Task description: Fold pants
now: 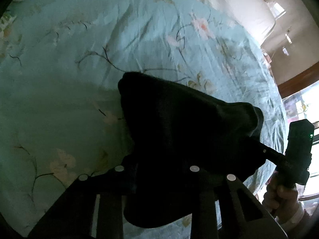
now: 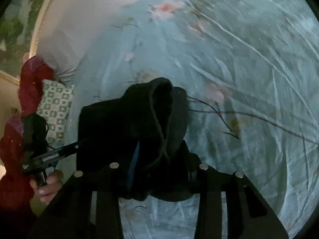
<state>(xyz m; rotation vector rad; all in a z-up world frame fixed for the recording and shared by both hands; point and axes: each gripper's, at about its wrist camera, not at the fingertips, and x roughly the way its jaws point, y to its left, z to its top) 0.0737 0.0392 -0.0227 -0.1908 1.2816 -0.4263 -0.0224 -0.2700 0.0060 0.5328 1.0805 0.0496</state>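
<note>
Black pants (image 1: 179, 131) bunched crosswise between both claws.

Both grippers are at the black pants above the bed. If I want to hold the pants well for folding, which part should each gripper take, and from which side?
Probably the two ends of one edge. The pants hang bunched over the floral bedspread, cloth between the fingers of both the left gripper and the right gripper. Coming from above and pinching the thick hem fold should let the rest hang straight.
</note>
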